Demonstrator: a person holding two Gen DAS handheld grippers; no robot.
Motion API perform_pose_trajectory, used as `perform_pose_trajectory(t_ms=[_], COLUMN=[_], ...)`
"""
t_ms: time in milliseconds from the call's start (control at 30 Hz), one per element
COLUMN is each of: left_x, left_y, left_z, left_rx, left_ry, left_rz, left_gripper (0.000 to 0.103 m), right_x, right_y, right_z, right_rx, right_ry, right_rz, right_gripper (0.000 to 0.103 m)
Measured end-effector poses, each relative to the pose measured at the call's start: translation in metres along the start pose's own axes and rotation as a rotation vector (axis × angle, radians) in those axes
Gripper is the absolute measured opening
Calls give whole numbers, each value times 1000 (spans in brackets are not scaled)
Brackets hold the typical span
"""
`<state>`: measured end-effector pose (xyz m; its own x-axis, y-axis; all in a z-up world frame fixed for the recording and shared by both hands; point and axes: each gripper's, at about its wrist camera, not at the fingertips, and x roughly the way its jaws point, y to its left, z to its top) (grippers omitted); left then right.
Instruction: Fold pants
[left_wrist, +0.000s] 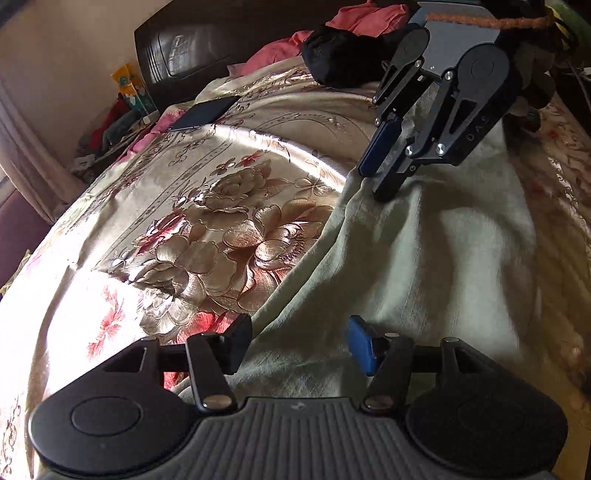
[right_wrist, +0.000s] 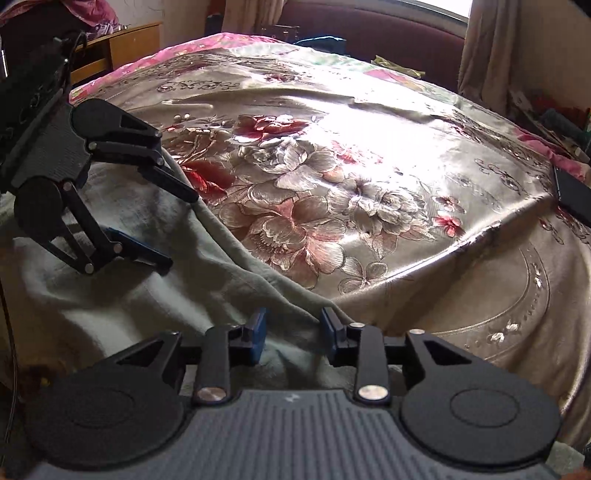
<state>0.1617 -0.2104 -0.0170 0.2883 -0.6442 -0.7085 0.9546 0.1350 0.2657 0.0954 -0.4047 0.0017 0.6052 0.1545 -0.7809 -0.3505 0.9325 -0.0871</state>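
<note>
Pants (left_wrist: 424, 258) lie under both tools — jaws apart.

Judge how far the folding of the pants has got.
Done: the pale green pants lie spread on the flowered bedspread. In hand: both claws, left and right, hover open at the cloth's edge, gripping nothing. Left: every fold; none shows clearly.

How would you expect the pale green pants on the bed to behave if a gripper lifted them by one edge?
The pants would probably hang limp: they lie in soft wrinkles and folds. They look thin, so likely light. On the glossy floral bedspread they may slide if pushed rather than stay put.
</note>
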Motion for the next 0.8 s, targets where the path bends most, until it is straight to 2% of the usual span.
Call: perform_pose_trajectory(t_ms=[33, 67, 100, 133, 333, 467, 500, 567, 633, 700, 767, 800], left_x=[1, 3, 3, 4, -6, -12, -10, 4, 14, 10, 0, -6], left_y=[3, 5, 6, 7, 4, 12, 13, 15, 11, 8, 10, 10], left_z=[1, 3, 3, 3, 0, 2, 2, 1, -3, -5, -9, -12], left_rx=[-15, -26, -33, -40, -10, -72, -79, -90, -53, -23, -43, -51], left_ry=[7, 16, 27, 37, 14, -46, -52, -17, 12, 14, 5, 4], left_rz=[-11, -17, -21, -22, 24, 67, 83, 83, 94, 120, 133, 139], left_gripper=[56, 40, 31, 21, 17, 17, 17, 17, 19, 21, 29, 30], right_x=[3, 7, 9, 9, -9, -17, -12, 6, 19, 6, -24, -38], right_y=[2, 6, 9, 11, 18, 7, 5, 2, 1, 2, -3, -5], right_z=[1, 2, 2, 3, 6, 12, 13, 10, 6, 2, -7, -14], right_rx=[-15, -35, -45, -49, -28, 54, 71, 107, 131, 158, 242, 285], right_ry=[13, 32, 43, 49, -13, -94, -97, -85, -40, -93, -164, -190], right_rz=[3, -11, -19, -25, -82, -113, -125, -147, -158, -169, -170, -174], right_gripper=[39, 33, 10, 0, 0, 0, 0, 1, 2, 5, 6, 6])
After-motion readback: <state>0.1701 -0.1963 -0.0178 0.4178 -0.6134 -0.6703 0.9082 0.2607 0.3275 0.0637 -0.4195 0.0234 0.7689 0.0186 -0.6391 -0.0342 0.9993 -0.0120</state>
